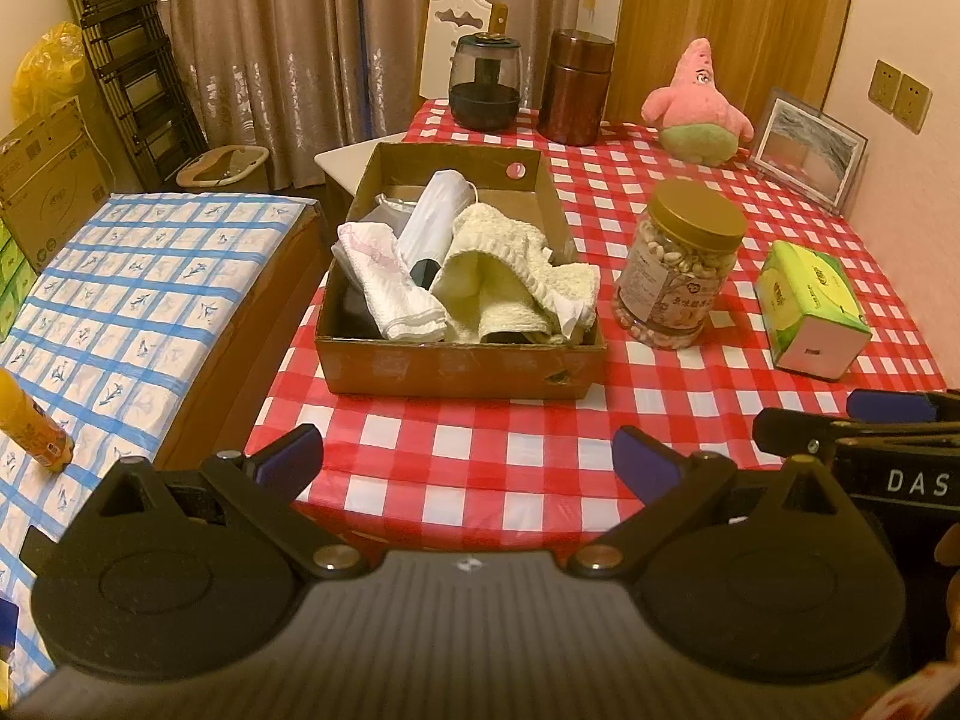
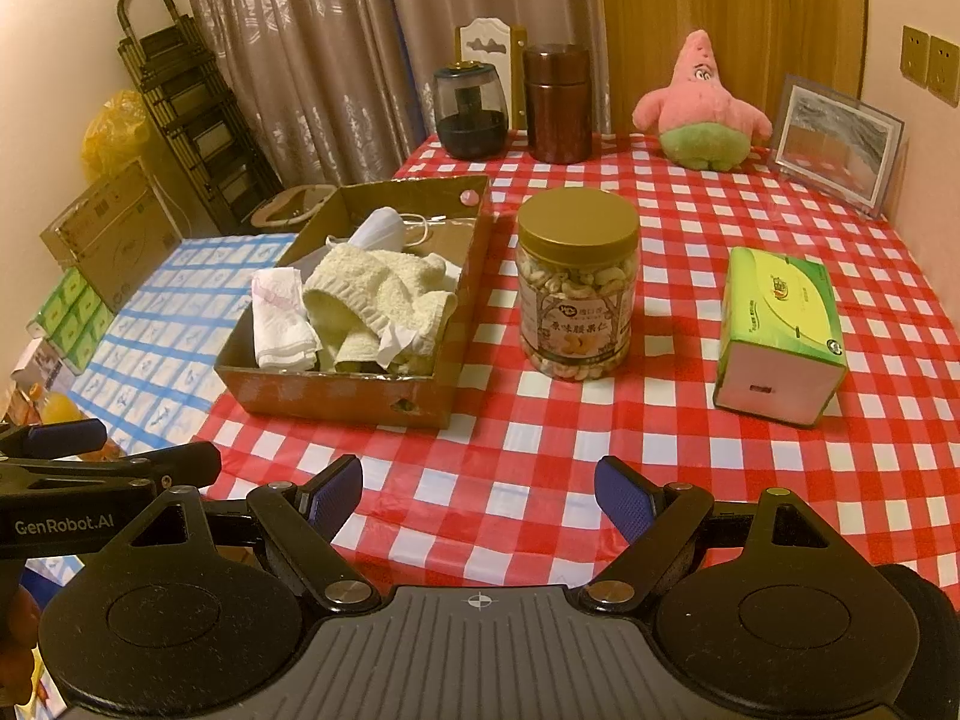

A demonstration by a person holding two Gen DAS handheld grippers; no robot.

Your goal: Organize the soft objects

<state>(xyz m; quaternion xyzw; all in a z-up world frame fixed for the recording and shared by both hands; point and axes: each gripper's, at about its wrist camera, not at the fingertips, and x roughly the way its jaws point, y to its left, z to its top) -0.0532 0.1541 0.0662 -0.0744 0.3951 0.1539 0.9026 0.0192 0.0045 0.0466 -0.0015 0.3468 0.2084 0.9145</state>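
Note:
A brown cardboard box point(image 1: 462, 369) point(image 2: 336, 396) stands on the red checked tablecloth. In it lie a cream knitted cloth point(image 1: 510, 264) point(image 2: 378, 294), a white folded cloth point(image 1: 390, 282) point(image 2: 279, 318) and a white rolled item point(image 1: 435, 213) point(image 2: 381, 228). A pink plush star point(image 1: 699, 105) point(image 2: 702, 108) sits at the table's far edge. My left gripper point(image 1: 468, 462) is open and empty, near the table's front edge before the box. My right gripper point(image 2: 480, 495) is open and empty, to the right of the left one.
A nut jar point(image 1: 684, 264) point(image 2: 576, 282) stands right of the box, a green tissue box point(image 1: 810, 306) point(image 2: 780, 330) further right. A dark jar point(image 1: 485, 84), a brown canister point(image 1: 576, 87) and a photo frame point(image 1: 810, 147) line the back. A lower blue-checked surface point(image 1: 138, 300) lies left.

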